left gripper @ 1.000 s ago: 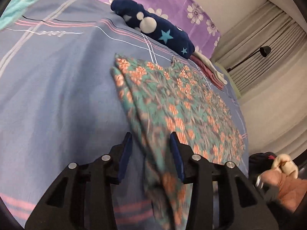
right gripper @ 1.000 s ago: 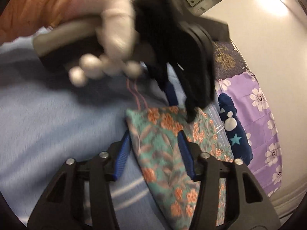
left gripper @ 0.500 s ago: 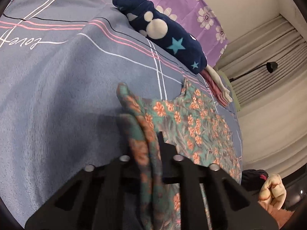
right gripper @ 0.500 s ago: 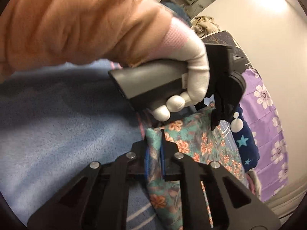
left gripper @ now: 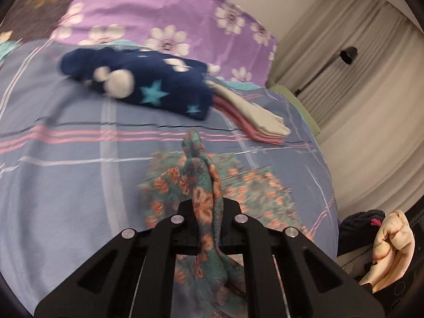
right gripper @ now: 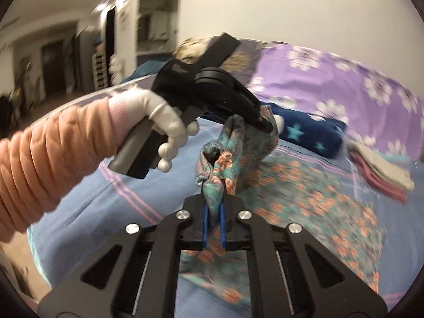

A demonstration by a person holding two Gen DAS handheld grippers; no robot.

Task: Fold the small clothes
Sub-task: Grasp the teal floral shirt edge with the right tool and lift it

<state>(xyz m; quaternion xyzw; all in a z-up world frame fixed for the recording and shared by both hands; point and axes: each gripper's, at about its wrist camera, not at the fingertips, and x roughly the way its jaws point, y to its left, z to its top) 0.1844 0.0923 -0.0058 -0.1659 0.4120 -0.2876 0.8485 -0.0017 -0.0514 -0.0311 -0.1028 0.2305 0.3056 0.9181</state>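
Both grippers, left (left gripper: 209, 212) and right (right gripper: 213, 206), clamp the floral garment (right gripper: 318, 206); fold apparently mid-lift; next, carry edge across.

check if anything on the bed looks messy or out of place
Nothing stands out. The floral garment is bunched only where both grippers, left and right, pinch its edge. The navy star-print piece and the pink and beige stack lie folded beyond it.

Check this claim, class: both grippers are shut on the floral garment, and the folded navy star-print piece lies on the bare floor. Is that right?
Not quite. The left gripper and right gripper are shut on the floral garment, but the navy star-print piece lies on the blue striped bedspread, not the floor. The left wrist view shows it.
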